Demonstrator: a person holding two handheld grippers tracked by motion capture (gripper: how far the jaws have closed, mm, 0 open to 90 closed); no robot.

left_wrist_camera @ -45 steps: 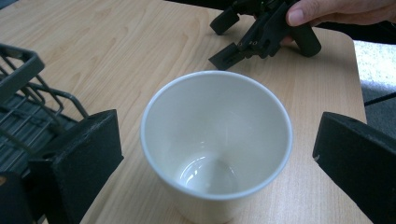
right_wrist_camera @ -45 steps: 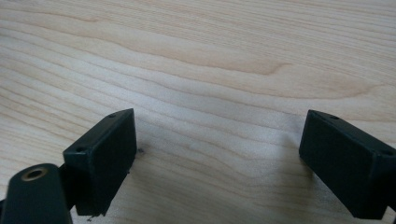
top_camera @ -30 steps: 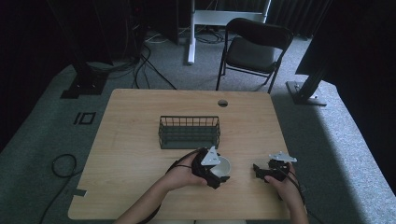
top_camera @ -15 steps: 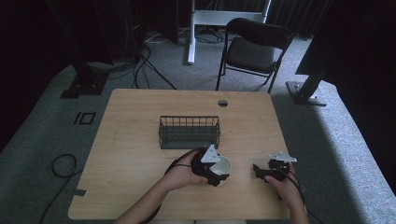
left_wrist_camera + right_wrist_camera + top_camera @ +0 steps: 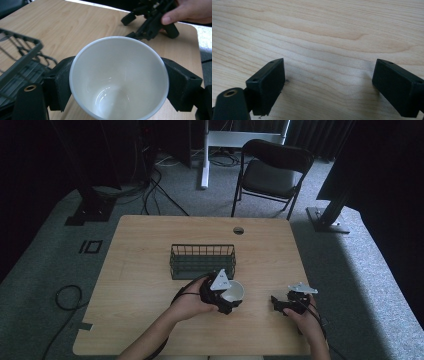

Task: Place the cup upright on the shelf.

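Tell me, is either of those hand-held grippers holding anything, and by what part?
The left hand-held gripper holds a white cup, its jaws pressing the outer wall on opposite sides just below the rim. The right hand-held gripper is open and holds nothing.

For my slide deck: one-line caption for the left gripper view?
Black left gripper clamps an empty white ceramic cup over the light wooden table, beside a dark wire basket.

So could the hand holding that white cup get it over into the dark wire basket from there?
Probably yes. The left gripper holds the white ceramic cup right beside the dark wire basket, whose top is open, with nothing between them.
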